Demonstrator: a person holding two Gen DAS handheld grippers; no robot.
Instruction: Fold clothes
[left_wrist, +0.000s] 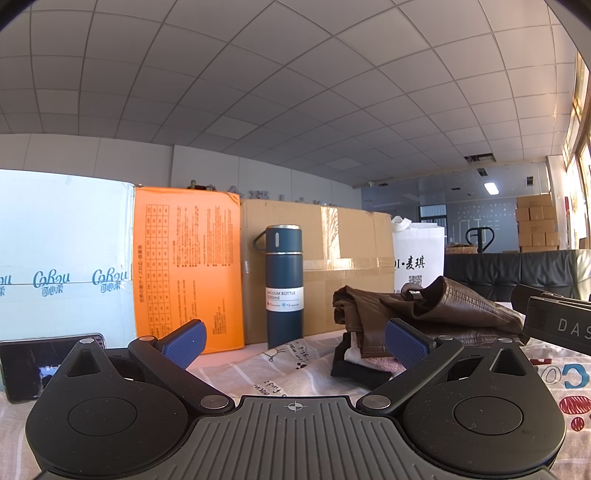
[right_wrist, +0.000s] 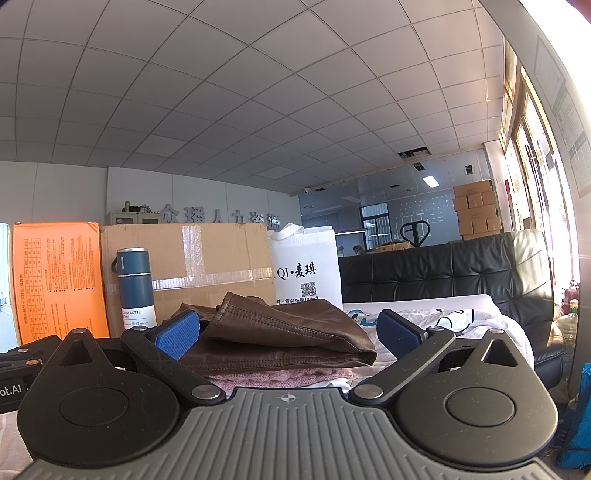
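Both grippers spread wide, nothing held; brown leather garment folded on the stack.

Left gripper (left_wrist: 295, 341) sits low over the printed cloth (left_wrist: 258, 365), garment (left_wrist: 436, 314) ahead and to its right, beyond the right blue pad. Right gripper (right_wrist: 288, 332) faces the garment (right_wrist: 280, 332) directly, lying between its fingers' line of sight atop a pink knit (right_wrist: 280, 376). Blue vacuum bottle (left_wrist: 284, 288) stands upright by the cardboard box (left_wrist: 351, 236).
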